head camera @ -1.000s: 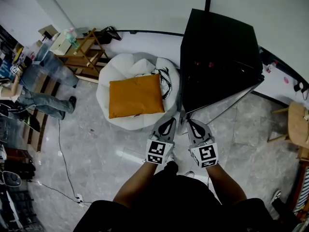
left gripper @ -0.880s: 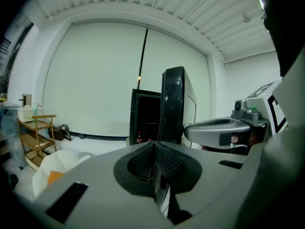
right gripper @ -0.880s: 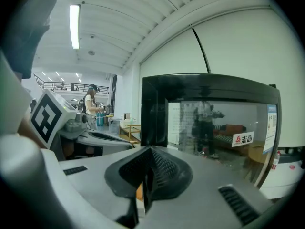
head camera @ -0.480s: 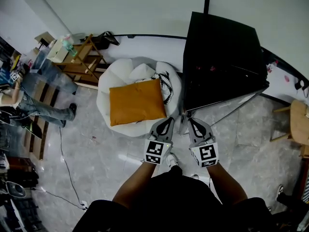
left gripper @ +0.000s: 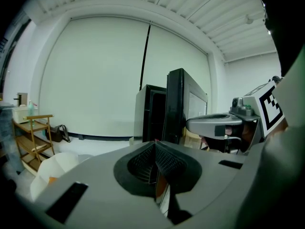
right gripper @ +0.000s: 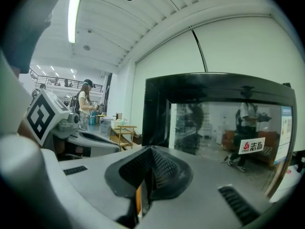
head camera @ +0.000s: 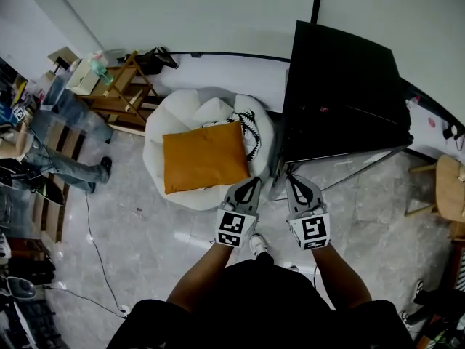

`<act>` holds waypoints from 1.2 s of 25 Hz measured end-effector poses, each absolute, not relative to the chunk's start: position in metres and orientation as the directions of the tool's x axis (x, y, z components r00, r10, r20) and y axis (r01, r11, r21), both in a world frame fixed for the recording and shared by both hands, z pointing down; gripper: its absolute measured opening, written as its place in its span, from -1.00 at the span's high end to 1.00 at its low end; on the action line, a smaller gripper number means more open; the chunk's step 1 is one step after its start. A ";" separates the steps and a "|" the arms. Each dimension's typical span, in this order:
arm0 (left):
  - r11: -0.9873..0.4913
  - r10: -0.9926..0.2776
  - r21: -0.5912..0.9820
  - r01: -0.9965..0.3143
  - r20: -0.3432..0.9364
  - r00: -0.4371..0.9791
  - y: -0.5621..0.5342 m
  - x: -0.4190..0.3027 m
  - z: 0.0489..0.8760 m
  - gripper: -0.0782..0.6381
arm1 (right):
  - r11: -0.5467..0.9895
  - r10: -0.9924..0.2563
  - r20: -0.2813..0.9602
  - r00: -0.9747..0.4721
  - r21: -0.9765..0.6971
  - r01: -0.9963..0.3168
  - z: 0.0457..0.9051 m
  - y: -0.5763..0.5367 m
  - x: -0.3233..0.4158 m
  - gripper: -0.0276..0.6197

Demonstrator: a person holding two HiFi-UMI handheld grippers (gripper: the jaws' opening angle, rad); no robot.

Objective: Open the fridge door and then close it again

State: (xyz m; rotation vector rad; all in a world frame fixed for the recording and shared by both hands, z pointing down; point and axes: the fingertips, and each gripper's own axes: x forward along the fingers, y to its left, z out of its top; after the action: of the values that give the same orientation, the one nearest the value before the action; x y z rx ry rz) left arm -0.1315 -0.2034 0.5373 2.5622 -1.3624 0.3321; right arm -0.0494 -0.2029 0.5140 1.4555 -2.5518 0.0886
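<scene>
Black and boxy, the fridge (head camera: 341,78) stands on the floor against the wall, at about one o'clock from both claws in the head view. Its glass door (head camera: 312,171) hangs swung out from the body, and the door's upright free edge comes toward the person, ending just ahead of the gap between the two claws.

The left gripper (head camera: 251,180) has its jaws pressed together with nothing between them. Its own view catches the door nearly edge-on at one o'clock, with the dark cabinet behind it. The right gripper (head camera: 294,180) is likewise closed and empty. Its view looks flat onto the outer glass, which fills everything from twelve to three o'clock.

That split decides the next move. The door's long axis is vertical, and it looks to swing about the far, right-hand side. The right claw faces the outside of the panel and seems the nearer, so a push from it would likely shut the door. Neither claw touches the door, as far as I can tell.
</scene>
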 end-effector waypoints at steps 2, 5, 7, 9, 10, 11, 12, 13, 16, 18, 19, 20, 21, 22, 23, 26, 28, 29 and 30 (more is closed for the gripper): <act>-0.547 -0.783 0.090 -0.832 0.295 0.547 -0.210 -0.133 0.537 0.72 | 0.507 -0.849 0.200 -0.488 0.054 -0.860 0.513 -0.210 -0.050 0.88; -0.547 -0.784 0.091 -0.832 0.294 0.547 -0.218 -0.137 0.538 0.72 | 0.501 -0.853 0.204 -0.481 0.058 -0.863 0.515 -0.218 -0.050 0.88; -0.545 -0.785 0.091 -0.833 0.295 0.545 -0.222 -0.141 0.539 0.72 | 0.498 -0.855 0.204 -0.477 0.059 -0.865 0.516 -0.223 -0.051 0.88; -0.544 -0.785 0.092 -0.834 0.296 0.545 -0.226 -0.143 0.541 0.72 | 0.493 -0.858 0.200 -0.473 0.062 -0.868 0.515 -0.229 -0.052 0.88; -0.544 -0.785 0.094 -0.834 0.296 0.545 -0.228 -0.144 0.541 0.72 | 0.491 -0.859 0.200 -0.471 0.064 -0.869 0.515 -0.232 -0.052 0.88; -0.543 -0.785 0.096 -0.834 0.295 0.545 -0.229 -0.145 0.542 0.72 | 0.489 -0.861 0.199 -0.469 0.065 -0.870 0.515 -0.234 -0.052 0.88; -0.543 -0.784 0.098 -0.834 0.295 0.546 -0.231 -0.145 0.542 0.72 | 0.487 -0.862 0.198 -0.467 0.066 -0.871 0.515 -0.237 -0.052 0.88; -0.544 -0.784 0.099 -0.833 0.294 0.547 -0.233 -0.146 0.542 0.72 | 0.485 -0.863 0.196 -0.465 0.069 -0.872 0.515 -0.239 -0.052 0.88; -0.546 -0.782 0.106 -0.831 0.290 0.551 -0.237 -0.146 0.543 0.72 | 0.480 -0.868 0.187 -0.460 0.077 -0.874 0.515 -0.246 -0.052 0.88; -0.550 -0.780 0.109 -0.828 0.288 0.556 -0.238 -0.146 0.543 0.72 | 0.474 -0.871 0.187 -0.455 0.078 -0.877 0.514 -0.250 -0.052 0.88; -0.551 -0.779 0.110 -0.827 0.288 0.557 -0.239 -0.146 0.544 0.72 | 0.472 -0.872 0.188 -0.452 0.078 -0.878 0.514 -0.252 -0.052 0.88; -0.552 -0.778 0.111 -0.827 0.289 0.558 -0.240 -0.146 0.544 0.72 | 0.470 -0.873 0.188 -0.450 0.078 -0.879 0.515 -0.254 -0.052 0.88; -0.551 -0.778 0.111 -0.827 0.290 0.558 -0.241 -0.146 0.545 0.72 | 0.469 -0.874 0.189 -0.448 0.079 -0.880 0.516 -0.256 -0.052 0.88; -0.551 -0.777 0.112 -0.827 0.292 0.557 -0.243 -0.146 0.546 0.72 | 0.467 -0.874 0.190 -0.447 0.080 -0.881 0.516 -0.258 -0.052 0.88; -0.550 -0.777 0.111 -0.828 0.294 0.556 -0.244 -0.147 0.547 0.72 | 0.467 -0.875 0.189 -0.446 0.082 -0.881 0.517 -0.260 -0.051 0.88; -0.553 -0.775 0.102 -0.827 0.299 0.556 -0.247 -0.147 0.548 0.72 | 0.468 -0.875 0.182 -0.448 0.088 -0.879 0.516 -0.267 -0.051 0.88; -0.558 -0.774 0.093 -0.825 0.301 0.557 -0.247 -0.147 0.549 0.72 | 0.469 -0.875 0.180 -0.449 0.092 -0.878 0.516 -0.271 -0.052 0.88; -0.559 -0.773 0.090 -0.824 0.302 0.557 -0.247 -0.147 0.549 0.72 | 0.470 -0.875 0.180 -0.449 0.094 -0.878 0.516 -0.274 -0.052 0.88; -0.560 -0.773 0.089 -0.824 0.303 0.558 -0.248 -0.147 0.549 0.72 | 0.471 -0.875 0.179 -0.450 0.096 -0.877 0.516 -0.276 -0.052 0.88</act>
State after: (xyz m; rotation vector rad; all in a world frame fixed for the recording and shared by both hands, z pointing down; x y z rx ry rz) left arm -0.1466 -0.2479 0.5492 2.5719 -1.3394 0.3386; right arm -0.0517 -0.2762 0.5161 1.5189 -2.5143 0.0158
